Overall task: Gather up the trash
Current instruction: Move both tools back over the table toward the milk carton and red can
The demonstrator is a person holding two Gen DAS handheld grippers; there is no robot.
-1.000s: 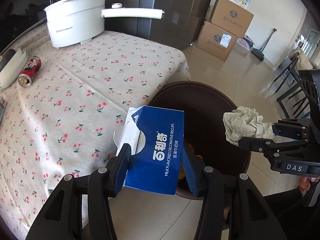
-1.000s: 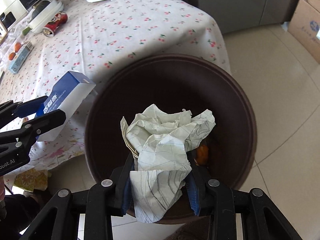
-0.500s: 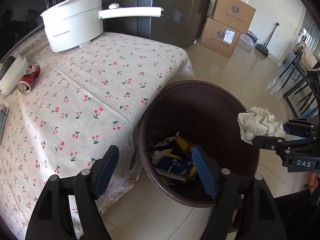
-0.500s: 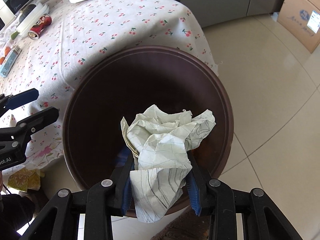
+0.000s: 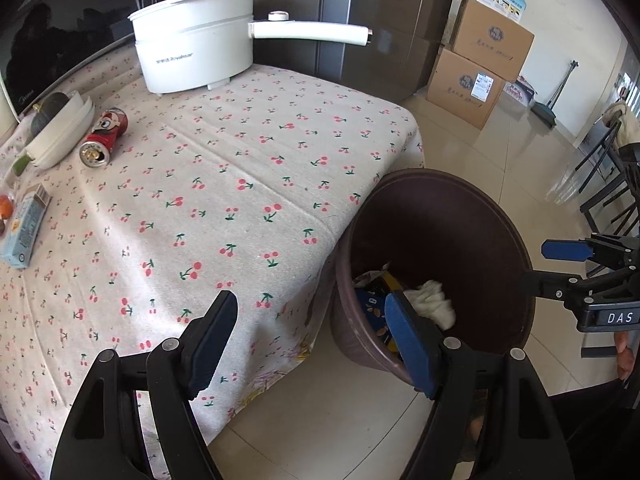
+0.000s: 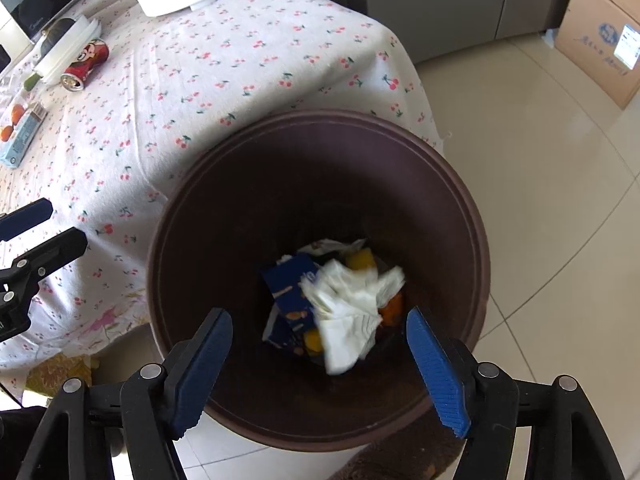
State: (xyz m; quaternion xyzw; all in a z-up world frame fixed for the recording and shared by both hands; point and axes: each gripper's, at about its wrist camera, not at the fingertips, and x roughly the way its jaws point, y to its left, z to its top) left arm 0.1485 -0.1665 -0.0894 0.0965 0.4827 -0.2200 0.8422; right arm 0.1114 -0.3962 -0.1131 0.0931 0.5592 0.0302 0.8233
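With both grippers spread wide and holding nothing, the moment falls between one deposit and the next pick. Right gripper [image 6: 320,354] hovers directly over the brown bin [image 6: 476,240], whose floor carries a crumpled white paper [image 6: 352,308] lying across a blue biscuit box [image 6: 290,292], with orange and yellow scraps beside them; the paper looks blurred, so whether it has settled cannot be told. Left gripper [image 5: 310,340] hangs between the table edge and the bin rim, over the floor tiles. Judged from how things lie, at least two items are in the bin, while the red can [image 5: 105,136] lying on its side on the cherry-print tablecloth [image 5: 240,160] near the white dishes [image 5: 60,128] appears to be what remains; the pale blue carton [image 5: 26,230] at the cloth's edge may also count as trash, though that is uncertain.

Left wrist view: shows the whole white electric pot [image 5: 196,52] with its long handle, the stacked cardboard boxes [image 5: 476,68], and the right gripper from the side, its blue pads apart. Right wrist view: looks straight down the bin, revealing contents the rim half hides in the other view; the pot is cropped, and the left gripper shows only at the frame's left edge
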